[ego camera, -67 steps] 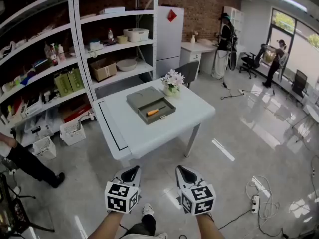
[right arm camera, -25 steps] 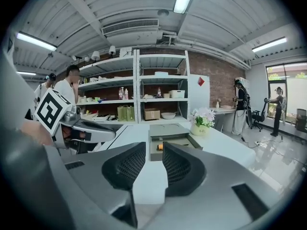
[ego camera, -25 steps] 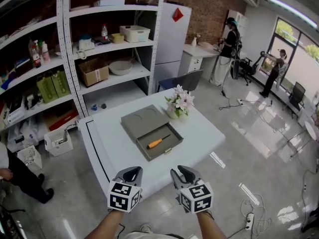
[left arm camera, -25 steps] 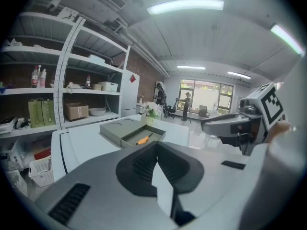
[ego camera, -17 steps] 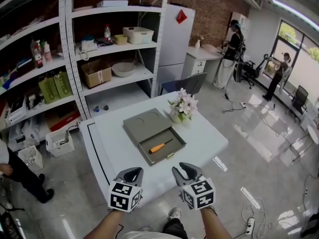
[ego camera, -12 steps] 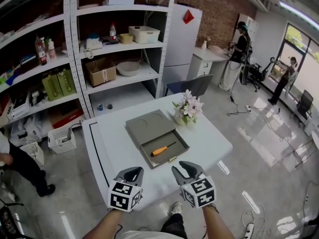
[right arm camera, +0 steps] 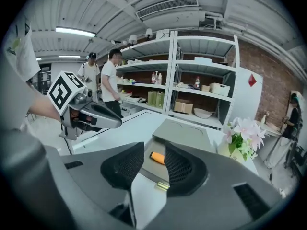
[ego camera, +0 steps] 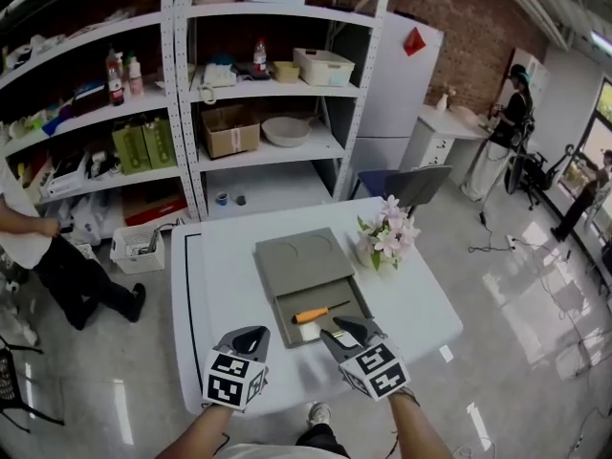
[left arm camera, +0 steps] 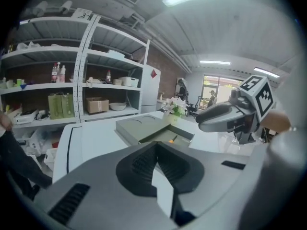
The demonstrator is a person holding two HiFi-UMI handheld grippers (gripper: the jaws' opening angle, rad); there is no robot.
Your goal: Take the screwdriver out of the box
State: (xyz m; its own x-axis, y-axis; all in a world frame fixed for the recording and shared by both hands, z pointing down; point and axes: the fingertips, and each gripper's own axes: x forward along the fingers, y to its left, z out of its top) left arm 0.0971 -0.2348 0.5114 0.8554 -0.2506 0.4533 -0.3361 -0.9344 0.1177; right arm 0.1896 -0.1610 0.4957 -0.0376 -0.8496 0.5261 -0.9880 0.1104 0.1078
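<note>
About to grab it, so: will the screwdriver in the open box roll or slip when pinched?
The screwdriver looks rigid and probably light: slim shaft, short orange handle. Its rounded handle may roll if nudged, though the box walls should contain it. The handle likely grips better than the thin shaft.

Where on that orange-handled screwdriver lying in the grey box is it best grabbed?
Probably by the thick handle of the orange-handled screwdriver, from above: it lies flat in the open grey box, whose walls block sideways approaches.
</note>
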